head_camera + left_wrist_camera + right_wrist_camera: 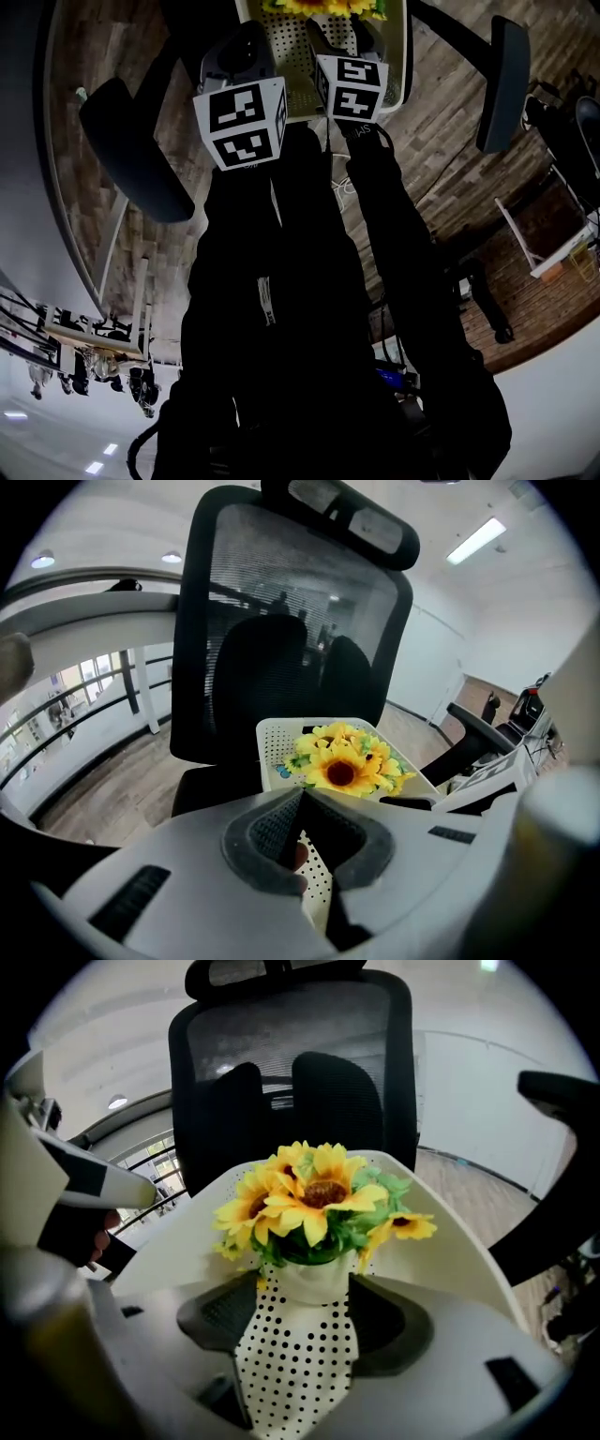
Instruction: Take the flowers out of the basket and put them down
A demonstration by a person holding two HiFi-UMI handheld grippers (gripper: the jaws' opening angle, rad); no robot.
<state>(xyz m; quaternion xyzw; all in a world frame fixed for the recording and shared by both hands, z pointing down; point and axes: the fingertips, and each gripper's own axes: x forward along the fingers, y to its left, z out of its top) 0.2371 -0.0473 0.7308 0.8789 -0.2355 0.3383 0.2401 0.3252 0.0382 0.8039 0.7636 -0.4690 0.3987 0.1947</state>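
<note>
A bunch of yellow sunflowers (309, 1194) in a small white pot (314, 1269) stands inside a white perforated basket (450, 1260) on an office chair seat. My right gripper (307, 1290) is open, its jaws standing on either side of the pot's base over the dotted basket wall. In the left gripper view the sunflowers (342, 761) sit just beyond my left gripper (302, 799), which is shut on the near wall of the basket (272, 747). From the head view both grippers (239, 52) (342, 33) reach to the basket (291, 47), and the flowers (319, 7) show at the top edge.
The black mesh chair back (291, 1072) rises right behind the basket. Armrests (131, 150) (502, 84) flank the seat. The left gripper's body (84, 1180) and a hand (98, 1241) are close at the left of the right gripper view. Wooden floor surrounds the chair.
</note>
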